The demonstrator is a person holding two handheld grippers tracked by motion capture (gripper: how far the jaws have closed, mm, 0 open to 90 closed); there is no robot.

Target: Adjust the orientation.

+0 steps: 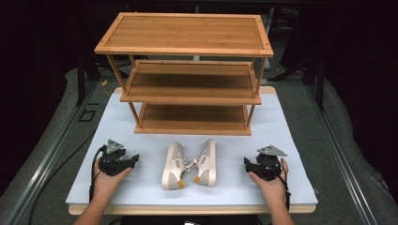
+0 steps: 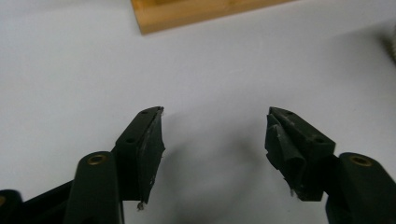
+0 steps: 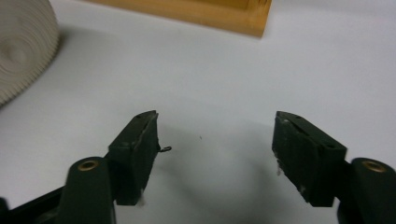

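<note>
The pair of shoes is the landmark here; the left shoe (image 1: 172,165) and the right shoe (image 1: 206,162) lie side by side on the white bench (image 1: 291,140), just in front of the bottom shelf of the wooden rack (image 1: 192,123), toes toward the rack and heels toward the person, and they appear to touch near the middle; both seem tipped on their sides, openings facing each other. The long axis of each shoe runs from the person toward the rack, leaning a little so that the heels come together.

The left claw (image 1: 133,160) rests left of the shoes, pointing toward them, apart from the left shoe; its jaws stand wide with nothing between them, as the left gripper view (image 2: 215,140) shows over bare bench. The right claw (image 1: 247,164) rests right of the shoes, also pointing inward, jaws wide and empty (image 3: 215,140); a ribbed pale sole (image 3: 23,46) shows at the left edge of the right gripper view.

I judge that each claw is nearer to the shoe on its own side; the reach would go sideways, across the shoe's long axis.
</note>
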